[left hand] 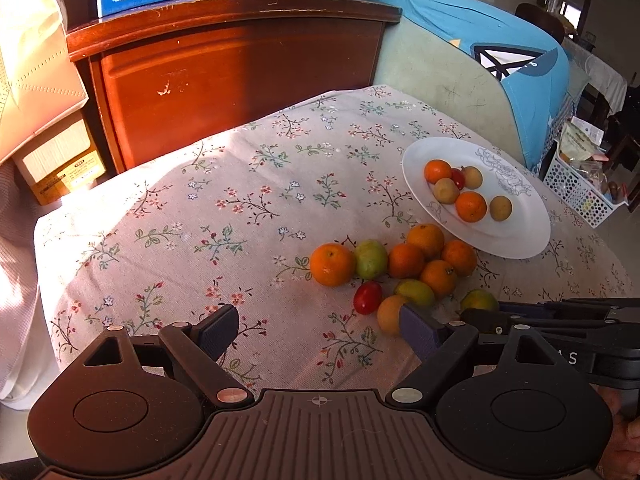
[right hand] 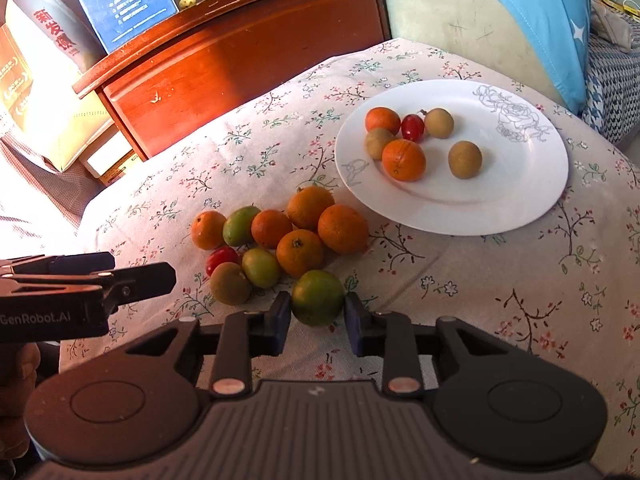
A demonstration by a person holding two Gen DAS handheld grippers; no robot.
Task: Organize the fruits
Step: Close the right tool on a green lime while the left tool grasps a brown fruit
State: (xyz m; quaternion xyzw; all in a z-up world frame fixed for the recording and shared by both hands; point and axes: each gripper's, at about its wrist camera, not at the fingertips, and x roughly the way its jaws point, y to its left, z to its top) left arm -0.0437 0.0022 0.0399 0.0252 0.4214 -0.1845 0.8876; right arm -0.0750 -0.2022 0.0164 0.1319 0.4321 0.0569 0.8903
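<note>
Left gripper (left hand: 316,330), jaws spread wide above the floral-print tablecloth (left hand: 200,208), holding nothing. Loose cluster of orange mandarins (left hand: 426,254), green-yellow fruits (left hand: 371,259) and one red cherry tomato (left hand: 367,298) lies just beside the round white plate (left hand: 516,236), which carries six small fruits. The second dark gripper (left hand: 560,312) enters from the right; its fingertips seem hidden.

The floral-clothed tabletop (left hand: 168,216) lies bare to the left of the tight cluster of orange and green fruits (right hand: 288,236), giving open passage there. The white round plate (right hand: 520,184) sits just beside the cluster on its right, leaving little gap. A red-brown wooden cabinet (left hand: 240,68) walls the far edge.
</note>
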